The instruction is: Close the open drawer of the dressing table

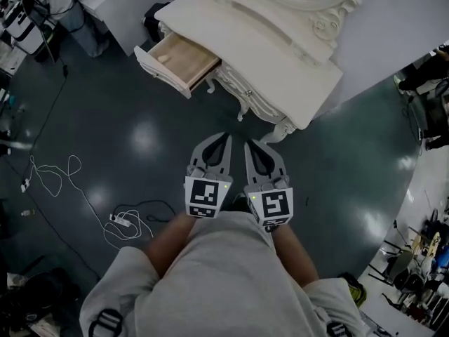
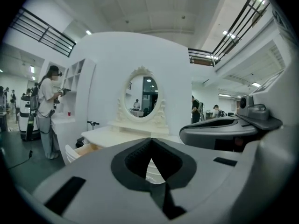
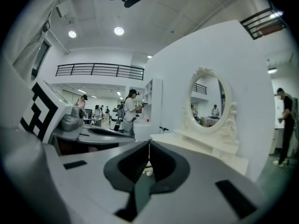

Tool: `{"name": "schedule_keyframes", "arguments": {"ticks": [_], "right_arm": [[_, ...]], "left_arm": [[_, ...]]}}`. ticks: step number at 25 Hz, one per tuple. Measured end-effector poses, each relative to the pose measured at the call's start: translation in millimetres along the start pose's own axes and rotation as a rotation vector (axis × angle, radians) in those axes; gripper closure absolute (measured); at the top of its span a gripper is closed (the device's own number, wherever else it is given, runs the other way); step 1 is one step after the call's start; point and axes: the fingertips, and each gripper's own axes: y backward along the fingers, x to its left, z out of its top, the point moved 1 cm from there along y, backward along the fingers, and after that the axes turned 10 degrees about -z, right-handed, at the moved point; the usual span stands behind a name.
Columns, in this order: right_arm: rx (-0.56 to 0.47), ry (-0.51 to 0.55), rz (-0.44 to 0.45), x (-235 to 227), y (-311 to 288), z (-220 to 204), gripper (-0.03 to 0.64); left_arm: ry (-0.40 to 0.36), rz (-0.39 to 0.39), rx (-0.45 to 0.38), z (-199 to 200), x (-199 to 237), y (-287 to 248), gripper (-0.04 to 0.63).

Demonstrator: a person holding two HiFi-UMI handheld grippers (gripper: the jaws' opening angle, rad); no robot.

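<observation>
The cream-white dressing table (image 1: 280,62) stands at twelve o'clock in the head view — carved legs, bare top, an oval mirror (image 2: 142,96) at its back. Its left-end drawer (image 1: 179,60) is pulled well out toward eight o'clock — pale wood inside, white front.

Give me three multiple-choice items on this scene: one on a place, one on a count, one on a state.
1. In the head view, the open drawer sits at which part of the dressing table?
A. Picture-right end
B. Picture-left end
C. Middle

2. How many drawers stand open?
A. Three
B. Two
C. One

3. How do the left tool and right tool stand?
A. Both shut, empty
B. Both wide open
C. Both gripping the drawer

1 B: it juts from the table's picture-left end.
2 C: only one shows its wooden inside.
3 A: each tool's view shows jaws together with nothing between.
</observation>
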Motion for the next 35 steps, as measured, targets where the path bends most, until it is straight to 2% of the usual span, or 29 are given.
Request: {"name": "schedule_keyframes", "arguments": {"ticks": [10,21,28,31,35], "right_arm": [[0.025,0.035,0.149,26,-71,-1,0.601],[0.019,0.064,0.365,26,-199,18,0.601],[0.03,0.056,0.5,31,-258,11,0.601],[0.052,0.033,0.522,38,-269,8,0.601],[0.074,0.042,0.545,46,-280,1,0.601]], "left_arm": [[0.057,0.17,0.031,-18,73,1,0.591],[0.081,0.347,0.067,-10,178,-54,0.591],[0.101,0.457,0.129,-21,215,-72,0.591],[0.104,0.485,0.18,-28,231,-66,0.591],[0.12,0.528,0.195,-31,251,-62,0.591]]}}
